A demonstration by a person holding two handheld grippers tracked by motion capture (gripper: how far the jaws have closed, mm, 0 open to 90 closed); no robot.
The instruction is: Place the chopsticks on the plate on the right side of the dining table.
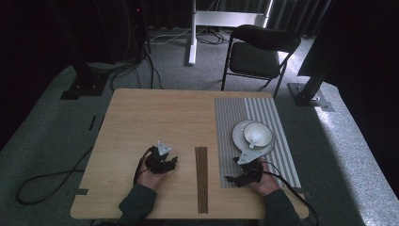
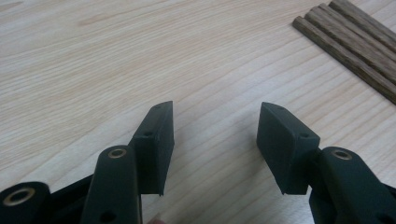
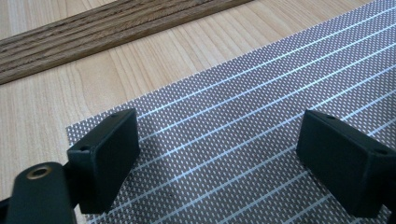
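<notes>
From the high view, the wooden bench (image 1: 141,122) carries a bundle of dark wooden chopsticks (image 1: 201,179) in the middle, lying lengthwise toward the person. The left claw (image 1: 168,162) rests to the left of the chopsticks, and the right claw (image 1: 233,179) rests to their right, on the near corner of a grey striped placemat (image 1: 235,117). Further back on the placemat sits a white plate (image 1: 240,141) with a white bowl (image 1: 258,134) on it, and a white spoon lies inside the bowl.

The left claw view shows what the high view cannot: the left claw (image 2: 215,140) is open, with nothing between the jaws, and the pale wood grain of the bench is clear. The chopsticks (image 2: 350,46) are square in section and rough-grained, well apart from the jaws.

In the right claw view, the right claw (image 3: 217,158) is also open and empty above the placemat (image 3: 243,116), a woven mesh with thin white lines. The chopsticks (image 3: 93,32) lie just beyond its edge.
</notes>
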